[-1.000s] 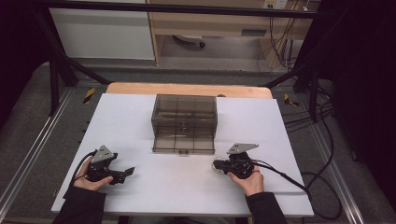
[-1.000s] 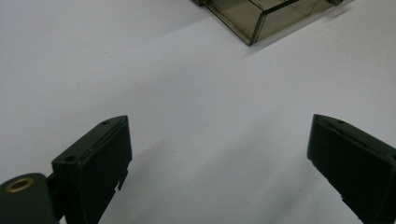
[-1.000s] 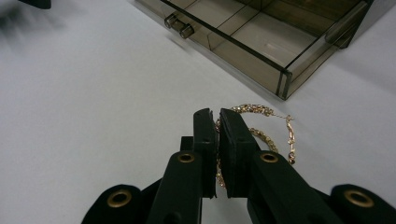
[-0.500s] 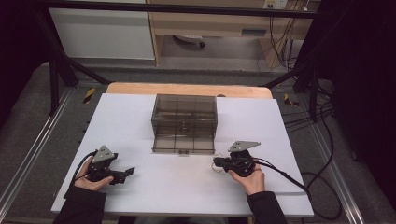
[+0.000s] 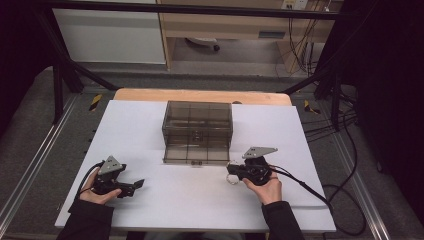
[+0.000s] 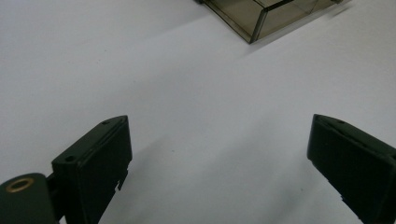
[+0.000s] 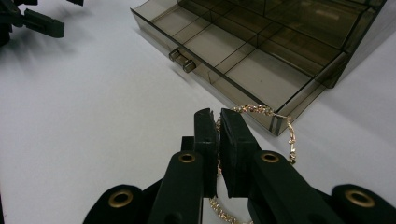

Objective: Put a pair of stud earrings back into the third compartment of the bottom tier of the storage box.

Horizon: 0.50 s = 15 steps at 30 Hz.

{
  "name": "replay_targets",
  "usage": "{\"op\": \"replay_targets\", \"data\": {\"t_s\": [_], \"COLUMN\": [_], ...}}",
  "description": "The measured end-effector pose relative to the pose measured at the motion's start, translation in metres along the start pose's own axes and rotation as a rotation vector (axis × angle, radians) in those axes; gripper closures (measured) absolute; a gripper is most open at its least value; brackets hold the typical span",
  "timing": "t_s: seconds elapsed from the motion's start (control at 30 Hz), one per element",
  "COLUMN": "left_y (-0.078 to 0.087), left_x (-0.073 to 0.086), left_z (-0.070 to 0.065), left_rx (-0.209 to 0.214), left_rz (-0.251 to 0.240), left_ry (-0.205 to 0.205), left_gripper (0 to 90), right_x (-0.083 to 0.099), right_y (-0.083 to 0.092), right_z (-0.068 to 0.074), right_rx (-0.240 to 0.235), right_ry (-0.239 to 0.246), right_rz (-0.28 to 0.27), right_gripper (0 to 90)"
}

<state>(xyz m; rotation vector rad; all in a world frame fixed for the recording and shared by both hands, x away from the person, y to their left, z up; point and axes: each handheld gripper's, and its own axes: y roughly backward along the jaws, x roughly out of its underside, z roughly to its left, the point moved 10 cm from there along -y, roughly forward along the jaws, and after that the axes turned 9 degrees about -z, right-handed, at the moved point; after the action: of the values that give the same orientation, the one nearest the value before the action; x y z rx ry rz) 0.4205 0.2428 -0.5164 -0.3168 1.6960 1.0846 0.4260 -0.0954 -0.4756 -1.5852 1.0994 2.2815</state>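
Right claw (image 7: 218,140): I have its jaws clamped together on a gold chain bracelet (image 7: 280,122), pinching one side of the loop.
Bracelet position: it hangs at my claw just off the near corner of the open bottom drawer (image 7: 243,60); in the high view it shows as a pale ring (image 5: 231,179) beside the claw, low over the table (image 5: 190,210).
Left claw (image 6: 219,163): jaws wide apart with nothing between them, low over the bare white table, well apart from the smoky plastic drawer box (image 5: 197,131).
Handling: I judge the bracelet light, limp and a bit slippery; it will sag and swing from wherever I grip.
Where to hold: on a link section, square across the pads, as now.
Risk: a dangling loop could snag the drawer's front wall or dividers.
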Motion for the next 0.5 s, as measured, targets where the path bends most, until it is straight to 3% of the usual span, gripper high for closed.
{"op": "replay_targets", "data": {"t_s": [0.5], "left_y": [0.000], "left_x": [0.001], "left_z": [0.000], "left_rx": [0.000], "left_rz": [0.003], "left_ry": [0.000], "left_gripper": [6.4], "right_x": [-0.013], "right_y": [-0.011], "right_z": [-0.002], "right_rx": [0.013], "right_ry": [0.006], "right_rz": [-0.004], "right_gripper": [85.7]}}
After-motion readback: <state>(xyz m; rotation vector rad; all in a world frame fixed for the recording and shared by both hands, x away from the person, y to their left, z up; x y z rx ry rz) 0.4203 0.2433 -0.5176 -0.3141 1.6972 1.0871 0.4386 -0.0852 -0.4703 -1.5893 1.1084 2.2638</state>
